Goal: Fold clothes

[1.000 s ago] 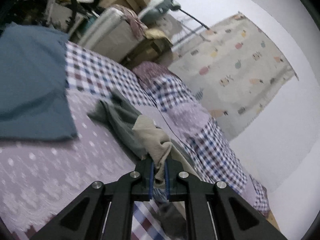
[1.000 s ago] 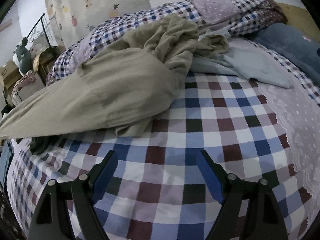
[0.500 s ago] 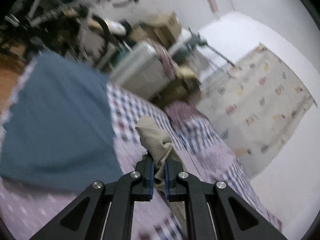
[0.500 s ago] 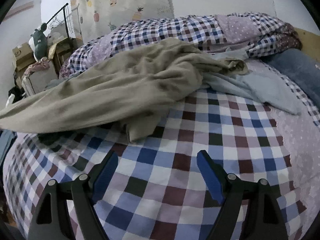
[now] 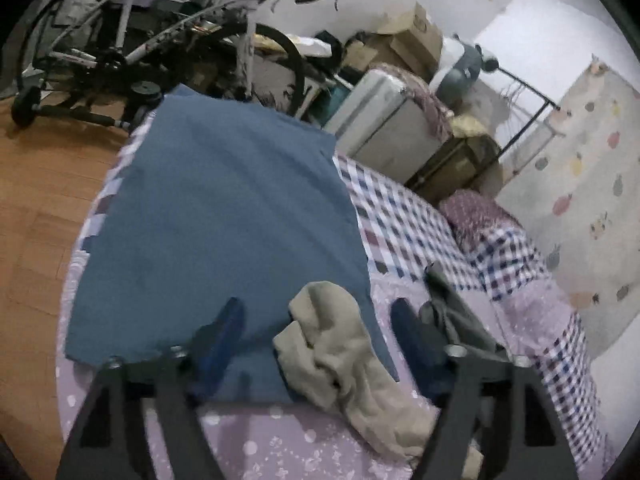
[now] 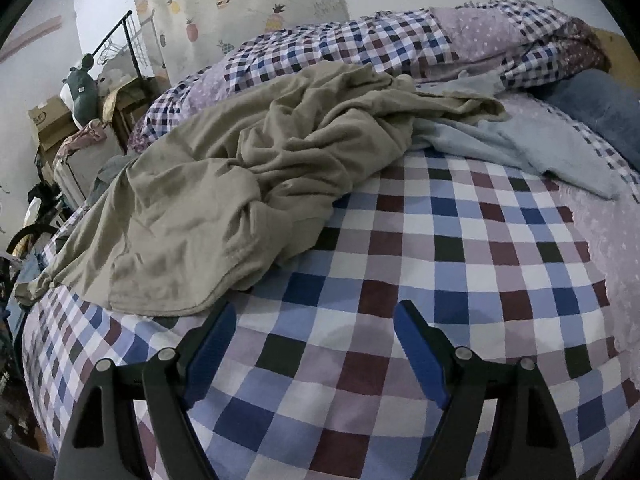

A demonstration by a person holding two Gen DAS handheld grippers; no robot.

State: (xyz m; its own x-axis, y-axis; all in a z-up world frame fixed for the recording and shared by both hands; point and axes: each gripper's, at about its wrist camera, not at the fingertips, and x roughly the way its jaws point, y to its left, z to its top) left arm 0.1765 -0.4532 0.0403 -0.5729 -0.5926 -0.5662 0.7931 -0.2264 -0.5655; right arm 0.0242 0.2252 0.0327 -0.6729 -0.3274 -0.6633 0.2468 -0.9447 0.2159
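- Left gripper (image 5: 316, 332): fingers spread apart, clamping nothing; crumpled end of beige garment (image 5: 340, 364) lying loose between them, draped partly over a flat blue cloth (image 5: 224, 220).
- Right gripper (image 6: 316, 340): fingers apart, empty, low over checked bedspread (image 6: 440, 280).
- Beige garment: rumpled heap just ahead-left of right gripper, long axis stretching leftward; hem nearest.

Wooden floor (image 5: 36, 200), bicycle (image 5: 168, 40), probably cardboard boxes (image 5: 404, 40)
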